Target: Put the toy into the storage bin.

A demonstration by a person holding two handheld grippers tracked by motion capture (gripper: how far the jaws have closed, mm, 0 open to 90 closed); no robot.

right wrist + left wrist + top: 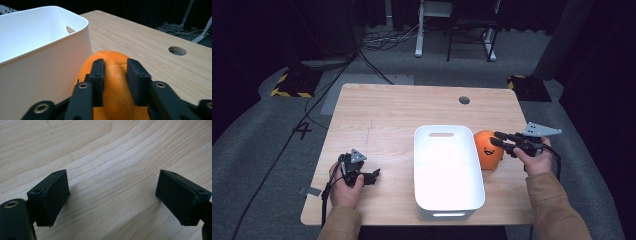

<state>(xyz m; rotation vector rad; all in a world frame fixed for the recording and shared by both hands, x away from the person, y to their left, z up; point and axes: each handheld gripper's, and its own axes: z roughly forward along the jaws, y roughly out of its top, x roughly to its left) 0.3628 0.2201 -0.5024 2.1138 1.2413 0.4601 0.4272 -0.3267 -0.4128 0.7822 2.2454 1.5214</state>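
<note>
From the high view we record the right gripper [498, 138] reaching from the table's right edge onto an orange plush toy [488, 149], which sits on the wooden table [382, 120] just beside the right wall of a white bin [447, 170]. The toy lies directly ahead of that gripper's jaws, with the bin beyond it. The left gripper [374, 175] rests low over bare wood, well apart from the bin, which lies ahead of its tips.

In the left gripper view we note the left gripper [112, 195] with jaws spread wide, released, and plain wood grain between them.

In the right gripper view we find the right gripper [115, 82] with its two black jaws set down on the top of the orange plush toy [112, 100], a ridge of orange fabric pinched between the pads; we judge it to be grasping the toy. The white bin [45, 72] stands close at the left of the jaws, touching or nearly touching the toy. Farther ahead and to the right we note a round cable hole [177, 50] in the tabletop.
</note>
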